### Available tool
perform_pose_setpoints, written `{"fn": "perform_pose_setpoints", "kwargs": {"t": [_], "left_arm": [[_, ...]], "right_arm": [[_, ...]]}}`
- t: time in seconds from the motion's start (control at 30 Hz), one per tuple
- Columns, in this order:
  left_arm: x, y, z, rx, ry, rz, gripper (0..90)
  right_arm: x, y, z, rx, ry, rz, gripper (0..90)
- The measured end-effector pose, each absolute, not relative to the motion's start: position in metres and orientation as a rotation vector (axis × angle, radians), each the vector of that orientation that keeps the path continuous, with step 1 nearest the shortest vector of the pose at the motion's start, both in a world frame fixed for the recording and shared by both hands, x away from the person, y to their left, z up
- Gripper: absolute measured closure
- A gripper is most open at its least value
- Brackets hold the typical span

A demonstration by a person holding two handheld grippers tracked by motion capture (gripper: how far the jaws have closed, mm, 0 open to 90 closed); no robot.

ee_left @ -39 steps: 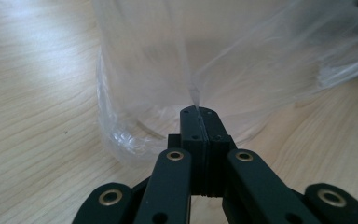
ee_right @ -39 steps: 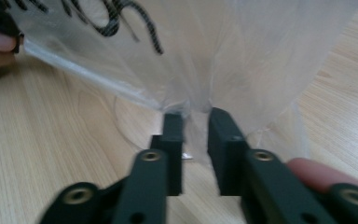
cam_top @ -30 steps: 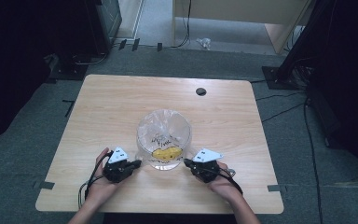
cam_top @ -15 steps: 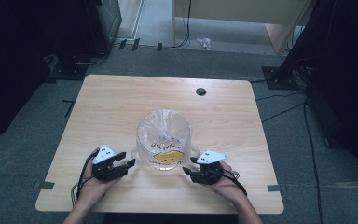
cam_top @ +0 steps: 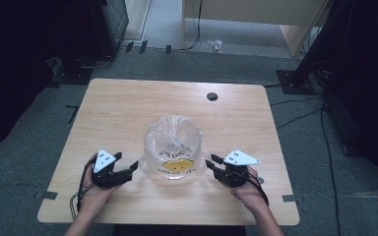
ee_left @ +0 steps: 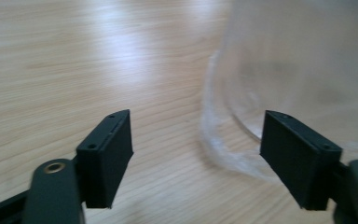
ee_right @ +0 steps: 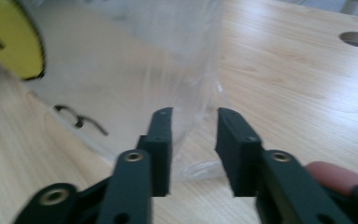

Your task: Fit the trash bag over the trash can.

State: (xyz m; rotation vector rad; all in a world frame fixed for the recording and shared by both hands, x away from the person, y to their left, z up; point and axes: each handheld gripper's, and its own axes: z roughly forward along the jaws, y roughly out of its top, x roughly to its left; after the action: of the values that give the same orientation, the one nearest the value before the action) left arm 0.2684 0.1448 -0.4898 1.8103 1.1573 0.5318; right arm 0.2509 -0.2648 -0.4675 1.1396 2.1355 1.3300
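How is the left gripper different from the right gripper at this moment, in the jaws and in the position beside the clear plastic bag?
The left gripper has its jaws wide apart, just been opening; the right gripper has a narrow gap, jaws just been closing. The left gripper's jaws have bare table between them, with the plastic bag ahead; the right gripper's gap points at the bag's lower edge. Both point inward at the bag from opposite sides, and neither presses on it.

Clear plastic bag (cam_top: 172,147): transparent, yellow printed patch with black lettering on its front. Table (cam_top: 128,108): pale wood grain, one dark round hole (cam_top: 212,96). Left gripper (cam_top: 128,169) and right gripper (cam_top: 212,164): black jaws, each topped by a grey plate with black dots. Floor (cam_top: 24,147): grey carpet.
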Motion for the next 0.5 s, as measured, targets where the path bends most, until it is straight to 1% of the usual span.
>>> {"fn": "perform_pose_setpoints", "kwargs": {"t": [0.07,0.13,0.2,0.27,0.37,0.5], "left_arm": [[0.27,0.156,-0.49,1.81,1.187,0.545,16.1],[0.271,0.168,-0.491,1.815,1.225,0.553,8.2],[0.272,0.18,-0.494,1.821,1.277,0.567,8.1],[0.273,0.192,-0.497,1.829,1.334,0.555,0.0],[0.272,0.207,-0.505,1.861,1.391,0.568,0.0],[0.27,0.222,-0.516,1.892,1.448,0.542,0.0]], "right_arm": [[0.253,-0.266,-0.464,1.149,2.115,1.325,77.7],[0.255,-0.267,-0.461,1.142,2.1,1.337,80.9],[0.256,-0.268,-0.457,1.14,2.084,1.344,83.4],[0.257,-0.269,-0.453,1.144,2.071,1.353,85.5],[0.26,-0.269,-0.449,1.144,2.055,1.36,89.8],[0.261,-0.269,-0.442,1.133,2.047,1.356,90.0]]}}
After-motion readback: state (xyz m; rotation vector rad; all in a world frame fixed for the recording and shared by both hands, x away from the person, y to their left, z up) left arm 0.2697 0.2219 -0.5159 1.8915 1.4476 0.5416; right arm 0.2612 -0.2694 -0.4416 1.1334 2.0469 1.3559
